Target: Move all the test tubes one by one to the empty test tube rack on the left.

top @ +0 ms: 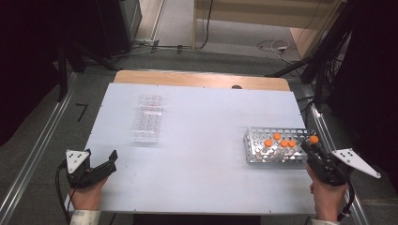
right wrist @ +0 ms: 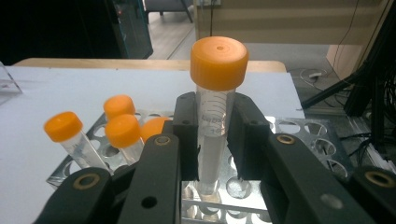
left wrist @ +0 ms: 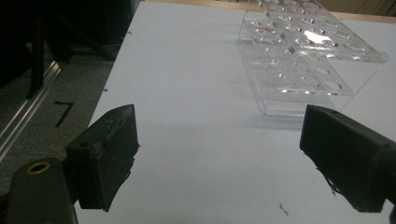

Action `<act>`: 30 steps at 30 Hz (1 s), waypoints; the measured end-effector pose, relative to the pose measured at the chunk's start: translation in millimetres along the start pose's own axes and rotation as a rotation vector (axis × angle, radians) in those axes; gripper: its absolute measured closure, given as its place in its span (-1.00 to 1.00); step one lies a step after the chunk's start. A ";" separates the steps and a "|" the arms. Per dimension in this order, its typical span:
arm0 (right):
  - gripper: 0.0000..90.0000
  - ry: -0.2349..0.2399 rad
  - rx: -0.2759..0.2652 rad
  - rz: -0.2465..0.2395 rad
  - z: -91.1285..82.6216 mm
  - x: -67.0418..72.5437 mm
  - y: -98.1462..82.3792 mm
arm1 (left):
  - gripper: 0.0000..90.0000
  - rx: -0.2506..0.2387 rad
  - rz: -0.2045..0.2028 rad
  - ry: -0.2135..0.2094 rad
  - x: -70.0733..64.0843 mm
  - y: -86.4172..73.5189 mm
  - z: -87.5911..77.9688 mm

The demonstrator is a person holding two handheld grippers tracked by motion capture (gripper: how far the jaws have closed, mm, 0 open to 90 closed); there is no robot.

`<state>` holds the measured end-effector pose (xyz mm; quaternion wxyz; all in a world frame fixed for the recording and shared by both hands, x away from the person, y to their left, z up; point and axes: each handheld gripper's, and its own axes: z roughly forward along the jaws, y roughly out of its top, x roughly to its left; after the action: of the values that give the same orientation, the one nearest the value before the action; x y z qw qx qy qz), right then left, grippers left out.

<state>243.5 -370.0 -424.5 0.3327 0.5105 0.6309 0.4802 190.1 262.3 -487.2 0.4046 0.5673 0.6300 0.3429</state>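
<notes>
1. the right gripper is pinching an orange-capped tube between its two black jaws, just below the cap, and is holding it upright over the near right corner of the metal tube rack.
2. in the right gripper view, the tube's bottom end is sitting at or just above a rack hole; whether it is fully free of the rack cannot be told.
3. four more orange-capped tubes are standing in the metal rack, leaning slightly, grouped near its middle.
4. the clear acrylic rack is sitting well apart on the left half of the white table, and every hole that can be seen in it is empty.
5. the left gripper is resting at the near left edge of the table with its jaws spread wide and nothing between them, pointing toward the clear rack.
6. judging by this, the moving of tubes to the clear rack is only just beginning: one tube is being held and four are waiting.
7. the table between the two racks is bare, giving open room for carrying the tube across.
8. the metal rack is sitting close to the table's right edge, and the held tube is near the other caps, so a straight lift looks safest.
</notes>
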 end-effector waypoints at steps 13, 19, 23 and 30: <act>0.60 0.023 0.035 -0.035 -18.9 16.3 6.7 | -0.74 -0.001 0.015 -0.009 -3.3 0.9 -1.1; 0.60 0.048 0.047 -0.050 -21.7 26.1 5.0 | -0.75 0.001 0.019 -0.025 -6.7 0.9 -1.0; 0.60 0.092 0.070 -0.067 -21.1 39.1 3.7 | -0.77 0.000 0.032 -0.045 -12.5 1.8 -1.9; 0.60 0.143 0.092 -0.108 -14.6 59.1 0.4 | -0.77 0.003 0.055 -0.074 -23.1 2.1 -1.4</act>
<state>215.1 -316.9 -415.3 0.2884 0.4551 0.7011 0.4671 190.4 239.6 -481.9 0.4169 0.5974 0.5993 0.3319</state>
